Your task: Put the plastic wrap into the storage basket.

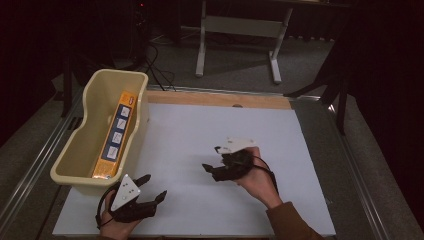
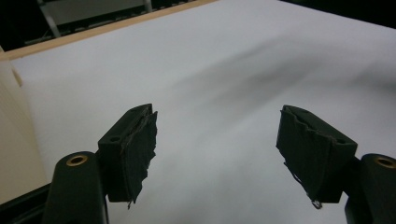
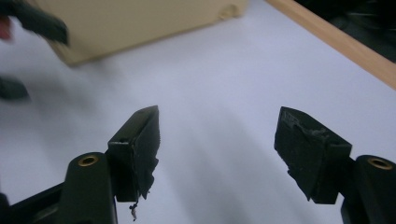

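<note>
Two black grippers sat nearest the camera in the high view, one in each of the person's two hands, both entering from the bottom edge of the frame. At lower left, the left gripper (image 1: 151, 187) lay low over the white desk (image 1: 190, 130), a grey three-cornered plate on its top, just beside the near end of the one cream bin (image 1: 90, 95); its fingers (image 2: 133, 149) stood spread wide with nothing but bare white surface between them in the left gripper view. Right of centre, the right gripper (image 1: 214, 159) was held above the middle of the desk, pointing toward the left of the frame, with a brown sleeve (image 1: 290, 220) at lower right. Its fingers (image 3: 140, 144) were also spread apart and held nothing, the white sheet showing between them. In the right gripper view the bin's cream wall (image 3: 140, 23) ran across the upper left, blurred, and a strip of wooden desk edge (image 3: 336, 42) crossed the upper right. One long orange and blue box (image 1: 116, 135) lay lengthwise inside the bin at the left of the high view, well apart from the right gripper. One white stand (image 1: 240, 30) with two legs stood on the floor beyond the desk, at the top of the frame.
</note>
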Motion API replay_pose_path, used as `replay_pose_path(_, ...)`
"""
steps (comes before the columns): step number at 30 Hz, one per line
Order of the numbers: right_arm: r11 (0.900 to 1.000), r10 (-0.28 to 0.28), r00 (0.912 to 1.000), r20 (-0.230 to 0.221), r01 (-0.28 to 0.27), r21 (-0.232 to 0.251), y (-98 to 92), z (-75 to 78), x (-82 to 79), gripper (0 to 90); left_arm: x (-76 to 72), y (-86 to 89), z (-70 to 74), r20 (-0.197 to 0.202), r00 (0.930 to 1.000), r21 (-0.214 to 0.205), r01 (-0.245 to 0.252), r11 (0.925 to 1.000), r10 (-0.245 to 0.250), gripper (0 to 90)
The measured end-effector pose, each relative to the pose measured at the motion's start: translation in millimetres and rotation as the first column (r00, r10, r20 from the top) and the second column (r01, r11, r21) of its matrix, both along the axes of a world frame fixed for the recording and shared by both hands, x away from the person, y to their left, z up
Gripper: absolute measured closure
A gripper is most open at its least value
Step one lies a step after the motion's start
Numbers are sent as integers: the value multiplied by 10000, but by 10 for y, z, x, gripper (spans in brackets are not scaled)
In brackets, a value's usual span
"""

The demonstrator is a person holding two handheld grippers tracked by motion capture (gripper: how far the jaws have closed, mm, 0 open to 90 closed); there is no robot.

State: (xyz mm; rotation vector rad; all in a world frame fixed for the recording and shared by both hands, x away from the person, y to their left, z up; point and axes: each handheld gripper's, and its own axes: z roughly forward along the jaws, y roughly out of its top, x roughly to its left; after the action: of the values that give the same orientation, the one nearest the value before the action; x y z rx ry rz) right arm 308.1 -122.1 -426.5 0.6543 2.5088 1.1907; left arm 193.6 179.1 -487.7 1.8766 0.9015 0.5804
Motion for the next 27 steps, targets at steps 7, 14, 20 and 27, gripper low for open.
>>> replay_pose_path(7,9874,-1331,9898,516,1279,936,-676,-314,-224,296,7,13,3,26,9998,2,-216,9998,216,282)
replay_pose_path(14,9457,-2287,9730,296,2149,2438,-1227,-391,-460,283,16,11,-6,33,9992,54,-400,9992,400,283)
replay_pose_path(20,9306,-2790,9554,966,2442,2726,-1514,-472,-680,279,23,0,-7,22,9992,123,-401,9991,401,282)
replay_pose_path(27,9459,-2594,9577,1250,2258,2329,-1542,-555,-753,272,21,2,-1,60,9990,120,-447,9989,447,282)
